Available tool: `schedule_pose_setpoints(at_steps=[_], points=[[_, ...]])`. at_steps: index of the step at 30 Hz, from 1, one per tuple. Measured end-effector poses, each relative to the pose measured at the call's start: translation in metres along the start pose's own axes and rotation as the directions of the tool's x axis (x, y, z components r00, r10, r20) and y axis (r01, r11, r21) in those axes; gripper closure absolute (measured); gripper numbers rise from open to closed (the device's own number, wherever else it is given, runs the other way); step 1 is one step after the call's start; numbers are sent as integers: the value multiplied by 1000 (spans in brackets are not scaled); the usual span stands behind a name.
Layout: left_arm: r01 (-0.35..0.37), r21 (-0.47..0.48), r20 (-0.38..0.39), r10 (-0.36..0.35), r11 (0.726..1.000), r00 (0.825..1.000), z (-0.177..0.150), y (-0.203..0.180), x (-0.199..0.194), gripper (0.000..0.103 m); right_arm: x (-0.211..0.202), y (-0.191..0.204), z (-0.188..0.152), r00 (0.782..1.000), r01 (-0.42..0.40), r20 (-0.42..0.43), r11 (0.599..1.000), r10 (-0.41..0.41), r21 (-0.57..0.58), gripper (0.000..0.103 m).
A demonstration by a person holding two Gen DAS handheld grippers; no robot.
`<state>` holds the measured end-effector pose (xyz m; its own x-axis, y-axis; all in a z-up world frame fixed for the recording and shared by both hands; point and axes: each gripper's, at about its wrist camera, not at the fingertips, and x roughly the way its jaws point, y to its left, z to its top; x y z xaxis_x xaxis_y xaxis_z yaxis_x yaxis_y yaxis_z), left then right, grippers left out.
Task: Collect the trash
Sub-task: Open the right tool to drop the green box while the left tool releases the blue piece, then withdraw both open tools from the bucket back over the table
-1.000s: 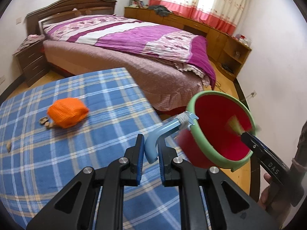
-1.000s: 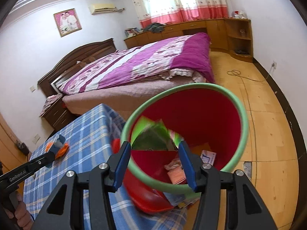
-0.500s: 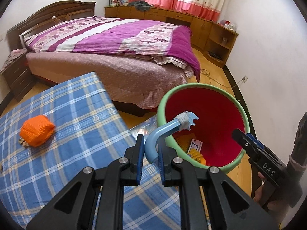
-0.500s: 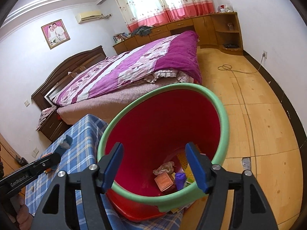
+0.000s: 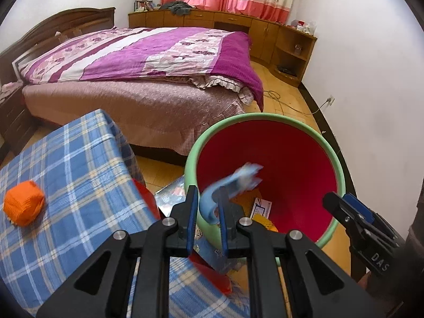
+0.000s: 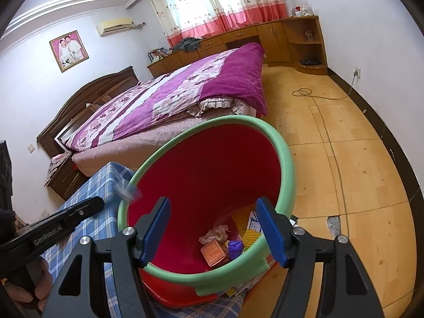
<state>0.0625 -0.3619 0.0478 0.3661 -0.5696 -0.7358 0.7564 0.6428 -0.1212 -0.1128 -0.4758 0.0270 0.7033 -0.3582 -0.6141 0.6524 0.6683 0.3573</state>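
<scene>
A red bin with a green rim [image 5: 265, 118] stands tilted at the corner of the blue plaid table [image 5: 66, 172]. My left gripper [image 5: 208, 212] is shut on the lower end of a curved light-blue plastic piece [image 5: 238, 179]. Blurred, the piece reaches over the bin's near rim. In the right wrist view this gripper [image 6: 92, 205] comes in from the left, the blue piece [image 6: 129, 190] at its tip. My right gripper [image 6: 213, 204] hangs open and empty over the bin's near rim [image 6: 288, 164]. A tissue, an orange box [image 6: 212, 253] and yellow mesh lie inside. An orange ball [image 5: 23, 202] rests on the table.
A bed with a purple quilt [image 5: 159, 53] fills the room behind the table. Wooden cabinets [image 5: 265, 30] line the far wall. A cable [image 6: 312, 94] lies on the wooden floor right of the bin. A glossy printed sheet [image 5: 172, 193] sticks out beside the bin.
My left gripper carried the blue piece rightward until it reached over the bin's mouth. My right gripper opened wider, and the green wrapper between its fingers is gone from them.
</scene>
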Motion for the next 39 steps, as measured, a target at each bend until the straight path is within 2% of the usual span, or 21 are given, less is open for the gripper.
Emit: schedule_pose_setpoints(at_steps=[3, 9, 13, 26, 34, 39], points=[[19, -4, 4, -19, 1000, 1000, 0, -1, 2, 75, 0, 0, 1, 1000, 2, 5, 1000, -2, 0, 33], [8, -23, 10, -7, 1000, 1000, -3, 5, -4, 72, -3, -2, 0, 1000, -4, 7, 1000, 4, 0, 33], [-27, -40, 13, 28, 999, 1000, -7, 16, -8, 61, -7, 1, 0, 1000, -13, 9, 1000, 13, -5, 33], [-106, -148, 30, 112, 983, 993, -23, 75, -37, 61, -14, 30, -2, 998, -58, -7, 997, 58, -56, 29], [-166, -241, 45, 182, 956, 982, -34, 122, -60, 61, -13, 59, -7, 994, -105, -42, 990, 101, -97, 27], [-213, -306, 43, 237, 928, 970, -42, 157, -73, 61, -12, 85, -11, 988, -144, -72, 982, 136, -121, 24]])
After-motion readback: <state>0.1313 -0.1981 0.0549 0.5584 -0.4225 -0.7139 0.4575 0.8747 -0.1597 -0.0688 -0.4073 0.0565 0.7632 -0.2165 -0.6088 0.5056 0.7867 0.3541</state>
